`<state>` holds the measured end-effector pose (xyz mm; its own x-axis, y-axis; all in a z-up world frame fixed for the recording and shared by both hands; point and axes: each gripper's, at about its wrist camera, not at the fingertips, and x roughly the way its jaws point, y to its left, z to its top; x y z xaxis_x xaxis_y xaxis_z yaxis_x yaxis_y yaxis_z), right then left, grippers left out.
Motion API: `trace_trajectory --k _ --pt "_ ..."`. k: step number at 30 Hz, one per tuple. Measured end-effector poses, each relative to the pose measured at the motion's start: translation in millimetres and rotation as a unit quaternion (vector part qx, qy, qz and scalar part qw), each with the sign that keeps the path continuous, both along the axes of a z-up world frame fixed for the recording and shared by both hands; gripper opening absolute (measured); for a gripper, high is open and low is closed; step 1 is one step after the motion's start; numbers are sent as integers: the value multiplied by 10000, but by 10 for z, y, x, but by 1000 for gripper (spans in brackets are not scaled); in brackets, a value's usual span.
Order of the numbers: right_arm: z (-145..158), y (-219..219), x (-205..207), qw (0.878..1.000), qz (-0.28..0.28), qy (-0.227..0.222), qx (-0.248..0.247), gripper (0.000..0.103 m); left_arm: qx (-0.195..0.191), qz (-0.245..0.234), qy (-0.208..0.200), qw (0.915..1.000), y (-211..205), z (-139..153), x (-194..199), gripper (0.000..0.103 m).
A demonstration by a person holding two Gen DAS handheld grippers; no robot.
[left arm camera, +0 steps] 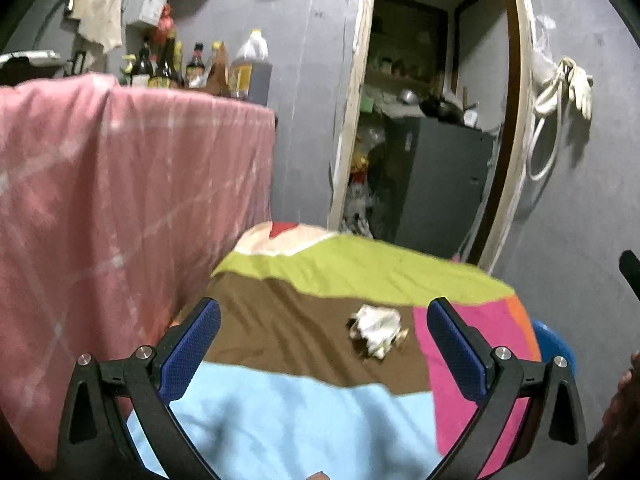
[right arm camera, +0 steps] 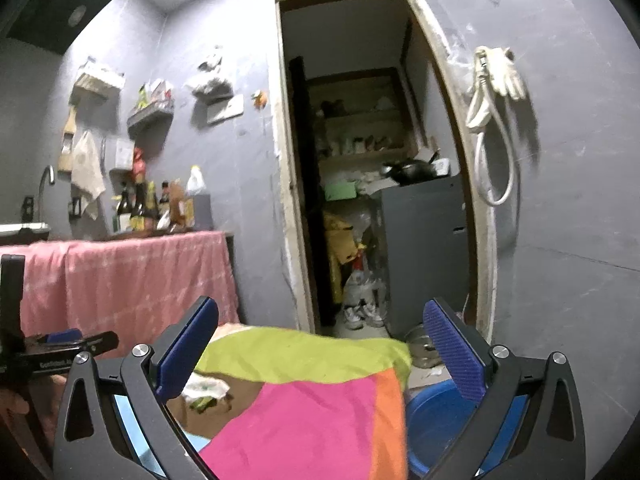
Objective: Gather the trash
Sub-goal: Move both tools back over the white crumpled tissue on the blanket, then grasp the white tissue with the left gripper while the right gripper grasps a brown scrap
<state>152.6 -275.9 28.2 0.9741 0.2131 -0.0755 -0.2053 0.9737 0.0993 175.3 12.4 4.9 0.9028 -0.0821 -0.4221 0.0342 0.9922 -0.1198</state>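
On patchwork cloth [left arm camera: 280,320], crumpled paper wad [left arm camera: 376,330]

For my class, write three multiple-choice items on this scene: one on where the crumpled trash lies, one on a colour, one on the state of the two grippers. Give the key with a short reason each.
1. The crumpled paper lies on which patch of the patchwork cloth?
A. brown
B. light blue
C. orange

2. What colour is the cloth draped over the counter?
A. green
B. pink
C. white

3. How do the left gripper and right gripper stand?
A. both open, empty
B. left shut on the paper
C. both shut

Key: 1 A, the paper rests on the brown band below the green one. 2 B, the hanging cloth is pink. 3 A, each pair of fingers is spread wide with nothing between.
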Motion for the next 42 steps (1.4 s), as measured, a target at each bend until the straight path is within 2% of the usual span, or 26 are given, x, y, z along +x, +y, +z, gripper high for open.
trace_trajectory --k 4,11,14,16,20,22,25,30,36,42 --pt "-112 141 131 9993 222 269 -122 103 51 -169 279 9995 42 -141 52 101" --pt "-324 300 387 9941 566 863 -331 103 -120 -450 675 9966 52 -276 261 98" --pt "-430 378 517 9894 745 1162 -460 98 -160 -624 883 9940 7 -344 395 84" --pt "-501 453 628 9845 888 1402 -563 86 -201 -718 1042 9918 -25 -396 490 73" --pt "-616 615 815 9732 1212 1789 -783 77 -380 -848 1276 9875 -66 -487 657 60" --pt "-669 705 901 9667 1371 1969 -894 67 -485 -917 1402 9847 -75 -533 752 52" --pt "-762 857 1053 9538 1625 2296 -1058 56 -634 -993 1553 9808 -93 -581 867 44" --pt "-913 1066 1236 9347 1839 2713 -1374 49 -832 -1188 1783 9732 -117 -631 1047 29" --pt "-1021 1178 1380 9194 2065 3052 -1379 41 -1100 -1263 1949 9664 -75 -663 1146 11" --pt "-1080 1271 1532 9071 2242 3305 -1332 33 -1278 -1161 1923 9660 3 -640 1154 6"
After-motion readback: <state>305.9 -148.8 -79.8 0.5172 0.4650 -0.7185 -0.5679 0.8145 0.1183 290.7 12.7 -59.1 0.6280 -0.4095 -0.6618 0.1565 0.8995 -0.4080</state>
